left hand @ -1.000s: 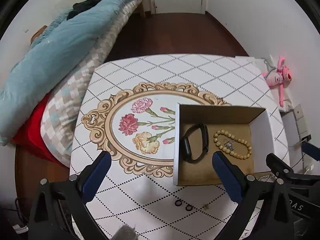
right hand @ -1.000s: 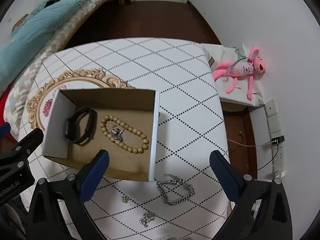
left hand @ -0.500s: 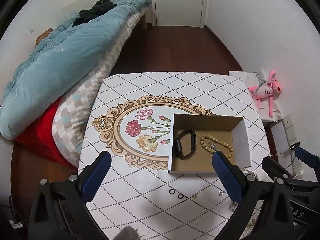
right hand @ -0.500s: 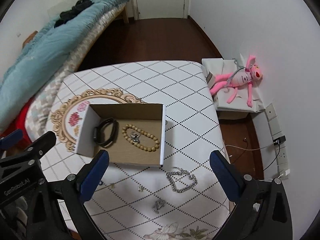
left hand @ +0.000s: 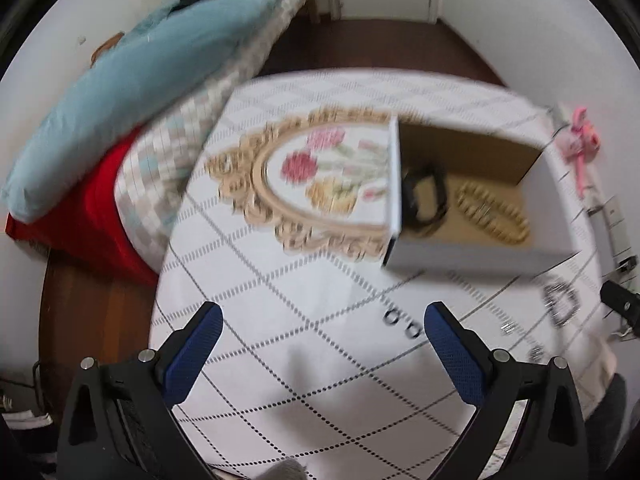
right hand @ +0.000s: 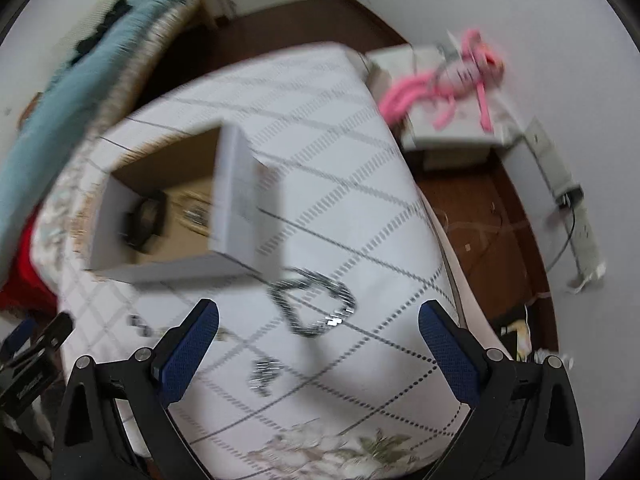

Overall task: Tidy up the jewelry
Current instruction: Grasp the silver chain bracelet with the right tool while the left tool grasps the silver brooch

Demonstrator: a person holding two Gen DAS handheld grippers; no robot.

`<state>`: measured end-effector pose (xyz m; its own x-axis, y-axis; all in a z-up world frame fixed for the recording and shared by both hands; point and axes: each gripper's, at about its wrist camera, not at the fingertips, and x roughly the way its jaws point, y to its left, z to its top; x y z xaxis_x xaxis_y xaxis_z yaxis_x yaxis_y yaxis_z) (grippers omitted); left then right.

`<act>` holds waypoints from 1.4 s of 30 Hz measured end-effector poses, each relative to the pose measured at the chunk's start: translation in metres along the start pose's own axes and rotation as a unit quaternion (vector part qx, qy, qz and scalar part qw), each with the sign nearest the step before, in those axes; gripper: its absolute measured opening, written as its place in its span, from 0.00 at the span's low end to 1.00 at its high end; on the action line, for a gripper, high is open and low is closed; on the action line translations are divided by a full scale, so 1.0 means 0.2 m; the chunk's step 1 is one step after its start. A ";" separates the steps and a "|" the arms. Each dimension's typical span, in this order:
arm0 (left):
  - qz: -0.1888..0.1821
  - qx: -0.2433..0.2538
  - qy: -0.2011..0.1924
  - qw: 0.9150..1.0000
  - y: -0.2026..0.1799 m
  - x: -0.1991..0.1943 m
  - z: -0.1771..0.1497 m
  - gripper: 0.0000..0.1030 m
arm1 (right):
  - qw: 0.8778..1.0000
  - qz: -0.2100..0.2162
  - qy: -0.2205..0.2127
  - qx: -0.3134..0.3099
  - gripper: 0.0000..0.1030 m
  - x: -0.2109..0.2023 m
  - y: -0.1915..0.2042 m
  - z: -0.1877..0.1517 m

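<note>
A white cardboard box (left hand: 472,258) with a brown inside stands on the table. It holds a black band (left hand: 424,200) and a beaded bracelet (left hand: 494,212). It also shows in the right wrist view (right hand: 236,184). A silver chain bracelet (right hand: 314,306) lies on the cloth in front of the box, just ahead of my right gripper (right hand: 318,344), which is open and empty. Small silver pieces (right hand: 264,372) lie nearer to it. Two small black rings (left hand: 402,322) lie ahead of my open, empty left gripper (left hand: 322,344). Both views are blurred.
The round table (left hand: 280,280) has a white cloth with a dotted diamond grid and a flower medallion (left hand: 320,176). A bed with a blue quilt (left hand: 160,60) is at the left. A pink plush toy (right hand: 448,72) on a white box lies at the right. A power strip (right hand: 576,216) lies on the floor.
Both grippers have dropped lower and closer to the table, and the views have swung and blurred. The right one now faces the silver chain. The jaws stay open.
</note>
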<state>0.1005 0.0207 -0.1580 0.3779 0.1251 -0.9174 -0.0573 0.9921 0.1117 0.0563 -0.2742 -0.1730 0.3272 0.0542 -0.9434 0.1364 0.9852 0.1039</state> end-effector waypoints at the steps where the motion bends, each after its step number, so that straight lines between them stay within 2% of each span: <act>1: 0.003 0.001 0.003 1.000 0.00 0.03 -0.02 1.00 | 1.000 0.001 0.005 0.003 0.88 0.06 -0.03 -0.01; 2: 0.007 0.001 0.008 1.000 -0.01 0.07 -0.04 1.00 | 1.000 0.000 0.008 0.004 0.77 0.10 -0.04 -0.01; 3: 0.008 0.000 0.012 1.000 -0.01 0.10 -0.05 1.00 | 1.000 -0.009 0.013 0.003 0.71 0.15 -0.06 -0.01; 7: 0.007 0.005 0.022 1.000 -0.04 0.18 -0.12 0.99 | 0.999 -0.025 0.018 -0.009 0.63 0.29 -0.08 -0.02; 8: 0.004 0.008 0.023 1.000 -0.06 0.19 -0.13 0.99 | 0.999 -0.033 0.003 -0.021 0.57 0.28 -0.06 -0.02; 10: -0.008 0.014 0.024 1.000 -0.08 0.20 -0.14 0.99 | 0.998 -0.045 -0.006 -0.043 0.55 0.30 -0.03 -0.03; 13: -0.024 0.019 0.026 0.999 -0.11 0.21 -0.16 0.98 | 0.997 -0.038 -0.017 -0.066 0.31 0.30 0.01 -0.04; 14: -0.030 0.021 0.027 0.999 -0.12 0.20 -0.17 0.97 | 0.997 -0.036 -0.017 -0.073 0.14 0.30 0.02 -0.05; 16: -0.039 0.023 0.027 0.999 -0.15 0.19 -0.19 0.90 | 0.996 -0.037 -0.015 -0.081 0.13 0.29 0.04 -0.05; 22: -0.095 0.071 0.021 0.993 -0.36 0.10 -0.23 0.89 | 0.998 0.008 0.009 -0.058 0.12 0.23 -0.03 -0.11; 28: -0.146 0.121 0.028 0.982 -0.65 0.07 -0.28 0.89 | 0.999 0.033 0.018 -0.025 0.12 0.17 -0.17 -0.22; 30: -0.151 0.138 0.034 0.978 -0.72 0.09 -0.31 0.89 | 0.999 0.042 0.022 -0.010 0.12 0.17 -0.22 -0.24; 35: -0.143 0.166 0.037 0.975 -0.83 0.11 -0.32 0.78 | 0.998 0.064 0.022 0.017 0.12 0.17 -0.30 -0.26; 38: -0.132 0.184 0.023 0.974 -0.87 0.09 -0.33 0.63 | 0.997 0.070 0.023 0.024 0.12 0.18 -0.31 -0.25; 40: -0.134 0.192 0.015 0.972 -0.90 0.07 -0.32 0.38 | 0.997 0.072 0.023 0.026 0.12 0.18 -0.33 -0.25; 41: -0.136 0.198 0.014 0.971 -0.92 0.07 -0.31 0.31 | 0.997 0.073 0.024 0.027 0.12 0.18 -0.33 -0.24; 42: -0.137 0.203 0.013 0.969 -0.93 0.07 -0.30 0.15 | 0.997 0.075 0.024 0.029 0.12 0.19 -0.33 -0.24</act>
<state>0.0600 -0.1623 -0.2141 0.3033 -0.1393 -0.9426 0.4125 0.9109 -0.0019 0.0140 -0.3302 -0.2302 0.3023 0.2085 -0.9301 0.1436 0.9547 0.2606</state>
